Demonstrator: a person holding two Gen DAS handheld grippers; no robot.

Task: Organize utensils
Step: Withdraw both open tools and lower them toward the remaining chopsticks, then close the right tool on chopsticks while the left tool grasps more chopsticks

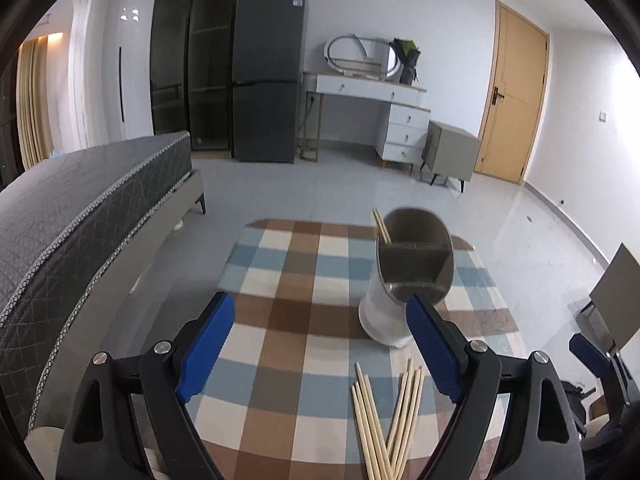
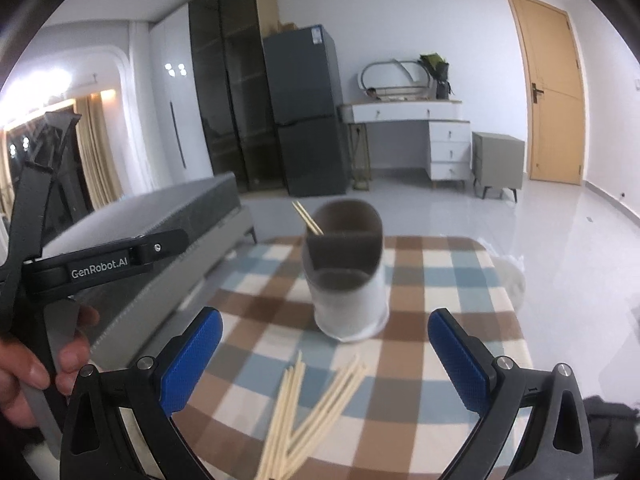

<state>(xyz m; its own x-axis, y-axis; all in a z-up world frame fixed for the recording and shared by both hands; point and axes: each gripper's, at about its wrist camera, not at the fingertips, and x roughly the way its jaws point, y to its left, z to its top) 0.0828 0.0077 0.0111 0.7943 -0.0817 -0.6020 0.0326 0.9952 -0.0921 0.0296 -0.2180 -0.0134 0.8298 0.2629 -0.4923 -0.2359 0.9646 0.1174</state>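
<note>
Grippers first: your left gripper (image 1: 320, 344) has its blue pads spread wide with nothing between them, and your right gripper (image 2: 326, 360) is just as wide and just as empty, so neither is carrying anything yet. Both are angled down at the table with the checked cloth (image 1: 280, 280). Loose chopsticks (image 2: 308, 404) lie fanned out on the cloth right in front of the right gripper's fingers, crossing each other in a rough V; from the left wrist view that same pile (image 1: 386, 416) sits close to the inner side of the left gripper's right-hand finger. Just behind them stands the white utensil holder (image 2: 348, 296), upright, with a grey divided insert, and it looks like a couple of chopsticks (image 2: 307, 218) already lean out of the back compartment. My read is you're going in for the next pick, so I'd let the right gripper take it, since the pile is more centred for it. Pick a stick or pair at the edge of the fan, not where they cross, or you'll drag the whole heap. Line the pads across the sticks, not along them, and close near the middle so they don't tip. Keep the left gripper clear of the holder, it looks light enough to knock over.
</note>
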